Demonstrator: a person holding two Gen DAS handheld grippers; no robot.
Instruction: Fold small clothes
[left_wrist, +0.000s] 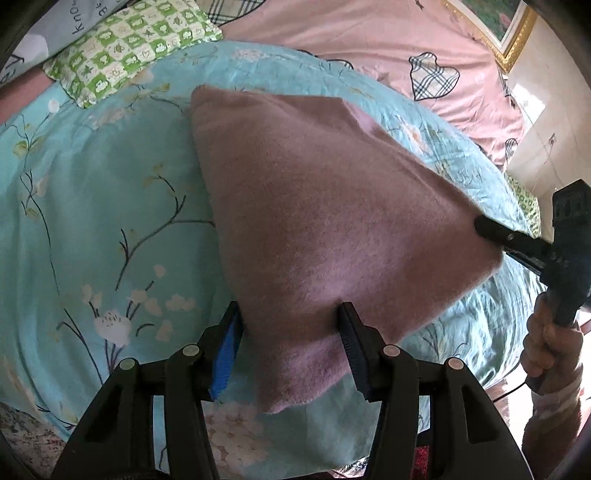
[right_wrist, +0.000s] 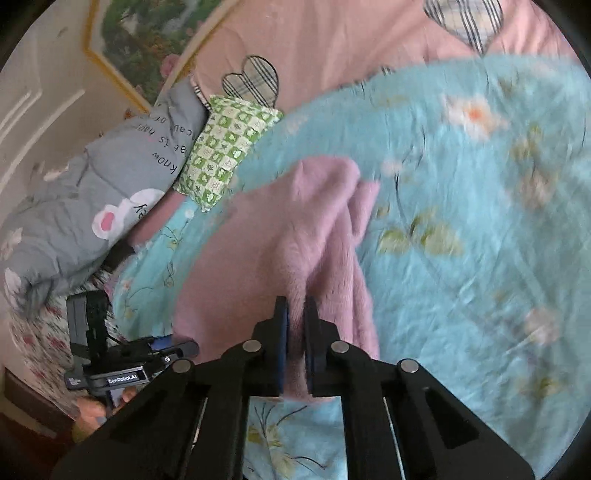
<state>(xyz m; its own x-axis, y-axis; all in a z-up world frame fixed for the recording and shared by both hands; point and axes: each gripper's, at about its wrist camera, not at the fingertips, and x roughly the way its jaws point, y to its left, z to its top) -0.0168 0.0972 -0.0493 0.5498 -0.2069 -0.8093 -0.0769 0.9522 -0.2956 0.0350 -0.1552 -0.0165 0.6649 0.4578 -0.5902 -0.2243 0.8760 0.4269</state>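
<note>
We hold two black grippers: the left gripper (left_wrist: 291, 314) has one blue pad, round silver pivot pins and slotted arms. The right gripper (right_wrist: 295, 310) matches it. A white "GenRobot.AI" label marks one body, and a pale striped cuff (left_wrist: 561, 400) shows.

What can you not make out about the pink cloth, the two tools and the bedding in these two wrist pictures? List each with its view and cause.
- Pink cloth: what garment it is; folded over in both views.
- Left tool: whether its pads press the cloth; left wrist view, the cloth covers the gap.
- Right tool: the pinched edge, hidden between its pads.
- Blue floral quilt: flower detail, motion-blurred in the right wrist view.
- Grey pillow: its lettering, creased and partly hidden.
</note>
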